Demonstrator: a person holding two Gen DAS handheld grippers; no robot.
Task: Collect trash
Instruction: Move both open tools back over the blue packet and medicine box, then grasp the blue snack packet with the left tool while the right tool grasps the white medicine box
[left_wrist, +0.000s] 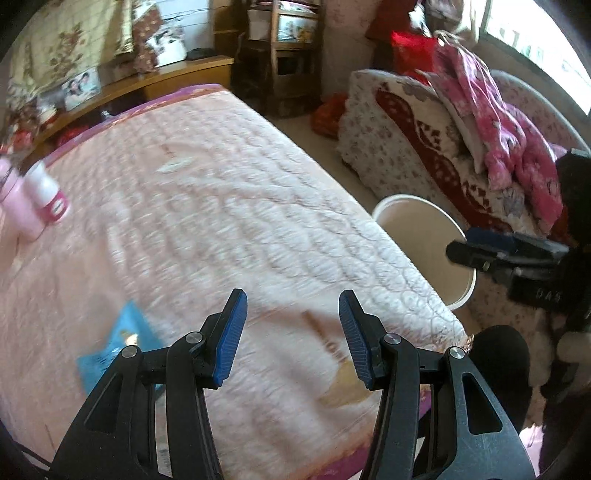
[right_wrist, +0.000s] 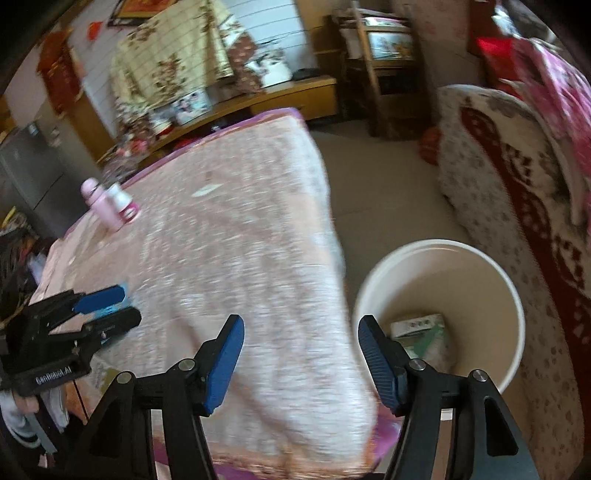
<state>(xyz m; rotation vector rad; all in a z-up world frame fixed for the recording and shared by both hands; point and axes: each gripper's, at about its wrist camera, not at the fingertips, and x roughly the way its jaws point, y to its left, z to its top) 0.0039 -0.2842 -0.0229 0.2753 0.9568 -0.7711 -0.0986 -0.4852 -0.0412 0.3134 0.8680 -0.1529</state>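
Note:
A blue wrapper (left_wrist: 118, 343) lies on the pink quilted table cover (left_wrist: 207, 206), just left of my left gripper (left_wrist: 291, 332), which is open and empty above the cover. In the right wrist view the left gripper (right_wrist: 107, 306) hovers over that wrapper (right_wrist: 123, 290). My right gripper (right_wrist: 301, 354) is open and empty over the table's right edge, beside a white bucket (right_wrist: 509, 295) on the floor. A green and white packet (right_wrist: 421, 332) lies in the bucket. The bucket (left_wrist: 417, 206) and right gripper (left_wrist: 465, 247) also show in the left wrist view.
Two pink bottles (left_wrist: 40, 199) stand at the table's far left, also in the right wrist view (right_wrist: 110, 203). A small pale scrap (left_wrist: 173, 166) lies mid-table. A sofa (left_wrist: 417, 147) with blankets stands right of the bucket. A wooden cabinet (left_wrist: 177, 77) and shelves are behind.

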